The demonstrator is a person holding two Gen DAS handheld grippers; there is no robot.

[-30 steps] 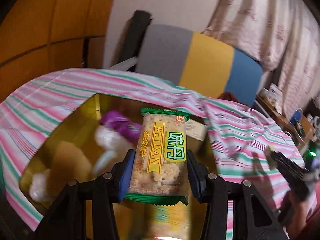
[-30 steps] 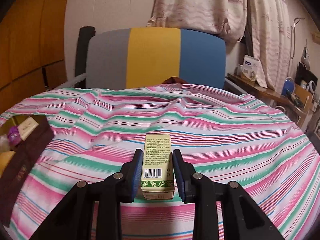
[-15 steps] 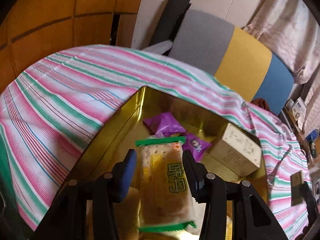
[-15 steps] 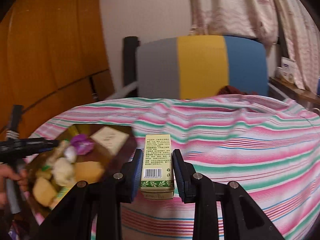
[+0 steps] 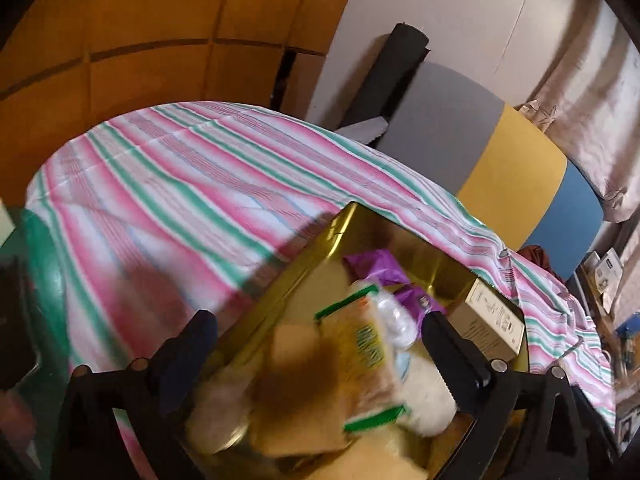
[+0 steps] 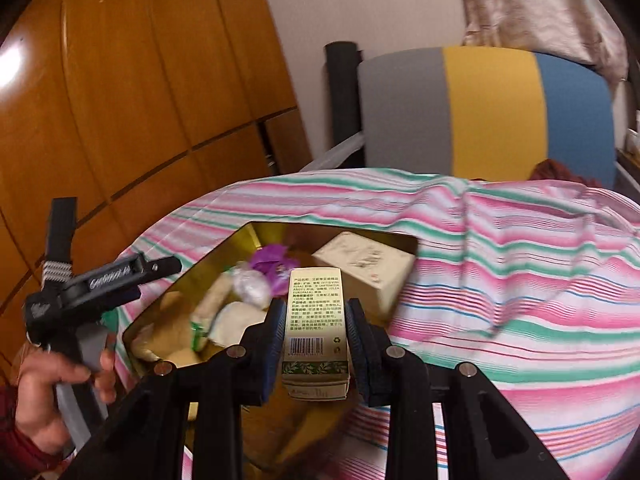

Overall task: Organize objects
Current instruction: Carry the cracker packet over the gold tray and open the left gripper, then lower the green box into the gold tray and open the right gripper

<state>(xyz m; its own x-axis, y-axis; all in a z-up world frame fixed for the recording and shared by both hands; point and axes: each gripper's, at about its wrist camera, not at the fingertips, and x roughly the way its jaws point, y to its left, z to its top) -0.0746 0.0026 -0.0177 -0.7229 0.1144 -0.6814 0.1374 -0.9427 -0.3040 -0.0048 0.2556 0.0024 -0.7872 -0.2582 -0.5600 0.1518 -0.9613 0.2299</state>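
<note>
Fingers [image 5: 448, 356] of the left gripper [image 5: 320, 344] are spreading wide apart, and the green-edged cracker packet [image 5: 360, 364] lies loose between them without touching either one, tilted on the heap of snacks inside the gold tin [image 5: 316, 256]. Motion blur softens the packet and the pale wrapped pieces around it. A purple wrapper [image 5: 374, 266] and a beige carton [image 5: 488, 328] lie further back in the same tin.

On the other side, the right gripper [image 6: 316, 328] has its fingers [image 6: 360, 344] clamped on a small green-and-cream box [image 6: 316, 328], held upright with the barcode facing the camera, just above the near edge of the tin [image 6: 224, 248]. From this view the left gripper [image 6: 120, 280] shows at the tin's left side, held by a hand [image 6: 52, 388] in a dark red sleeve [image 6: 16, 444].

The tin sits on a pink, green and white striped cloth [image 6: 520, 280] covering the worktop, with a grey, yellow and blue chair back [image 6: 488, 112] behind it.
</note>
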